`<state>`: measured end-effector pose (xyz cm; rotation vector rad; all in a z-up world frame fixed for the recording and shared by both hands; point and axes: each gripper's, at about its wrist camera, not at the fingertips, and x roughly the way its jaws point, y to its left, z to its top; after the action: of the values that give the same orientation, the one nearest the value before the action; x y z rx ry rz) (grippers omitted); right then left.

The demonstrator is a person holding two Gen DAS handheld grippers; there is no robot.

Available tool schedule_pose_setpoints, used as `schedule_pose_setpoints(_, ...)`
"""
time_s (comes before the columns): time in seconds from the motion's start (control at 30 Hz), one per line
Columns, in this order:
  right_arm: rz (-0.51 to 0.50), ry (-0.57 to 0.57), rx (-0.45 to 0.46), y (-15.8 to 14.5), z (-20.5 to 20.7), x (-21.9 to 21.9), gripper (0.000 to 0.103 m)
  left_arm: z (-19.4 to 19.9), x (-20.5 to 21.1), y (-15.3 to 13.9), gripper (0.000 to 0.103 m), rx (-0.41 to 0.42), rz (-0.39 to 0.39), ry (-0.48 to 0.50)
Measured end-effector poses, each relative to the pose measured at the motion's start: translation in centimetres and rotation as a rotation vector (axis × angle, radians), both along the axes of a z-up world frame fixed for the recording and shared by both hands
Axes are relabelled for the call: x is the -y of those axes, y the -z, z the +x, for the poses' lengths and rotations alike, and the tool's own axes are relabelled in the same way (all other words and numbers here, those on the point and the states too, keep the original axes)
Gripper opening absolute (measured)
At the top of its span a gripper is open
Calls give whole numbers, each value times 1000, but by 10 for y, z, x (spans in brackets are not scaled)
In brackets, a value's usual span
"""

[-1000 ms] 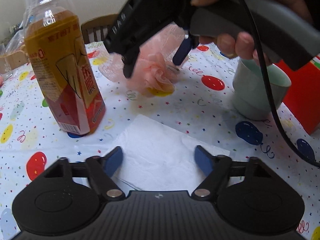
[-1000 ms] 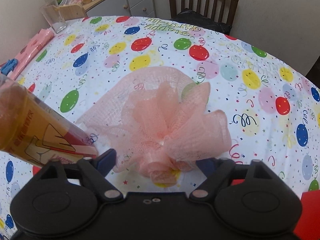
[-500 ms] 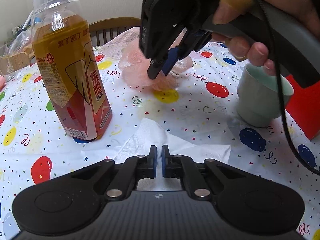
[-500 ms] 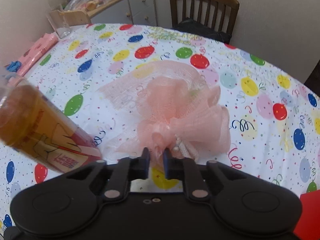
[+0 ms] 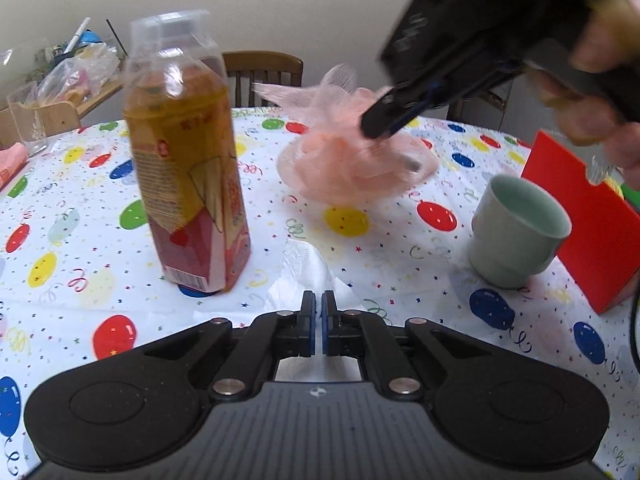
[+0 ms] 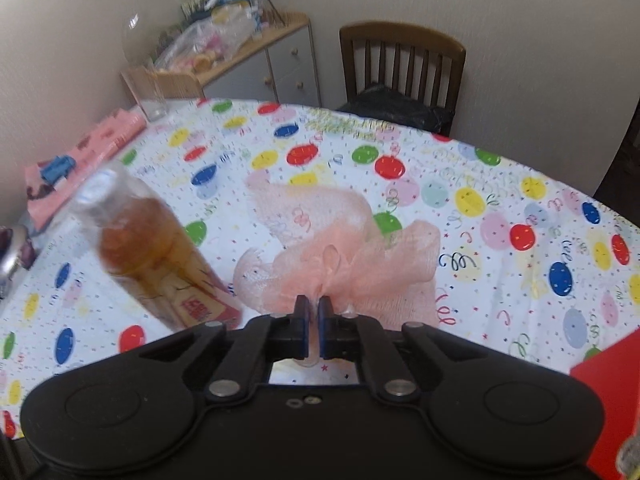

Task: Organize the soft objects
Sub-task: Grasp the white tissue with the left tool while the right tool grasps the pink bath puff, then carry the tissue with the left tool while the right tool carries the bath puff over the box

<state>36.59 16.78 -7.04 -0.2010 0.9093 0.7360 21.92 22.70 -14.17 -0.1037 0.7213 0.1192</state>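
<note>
A white paper tissue lies on the balloon-print tablecloth and is drawn up into a peak. My left gripper is shut on that peak. A peach-pink mesh pouf hangs bunched from my right gripper, which is shut on its knotted middle. In the left wrist view the right gripper comes in from the upper right in a person's hand. There the pouf is blurred and raised above the cloth.
A tea bottle stands left of the tissue and appears again as the bottle beside the pouf. A mint-green cup and a red box stand at the right. A chair and a cluttered cabinet are beyond the table.
Both grippers have gone from open to shut, the left on the tissue and the right on the pouf. Both have risen, pulling the tissue into a peak and raising the pouf.
</note>
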Motion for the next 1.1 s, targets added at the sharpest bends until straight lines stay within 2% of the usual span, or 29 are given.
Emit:
schedule_pose_setpoints(0.33, 111, 12, 63, -57, -36, 55, 3, -25, -8, -32, 2, 62, -25, -39)
schedule_pose_setpoints(0.67, 195, 77, 145, -101, -58, 128, 2, -33, 5, -85, 2, 160, -25, -40)
schedule_pose_setpoints(0.9, 256, 145, 219, -129, -68, 198, 2, -24, 36, -121, 2, 186, -46, 7)
schedule_pose_setpoints(1.1, 283, 212, 264, -141, -64, 262, 2, -5, 84, -151, 2, 230, -31, 71)
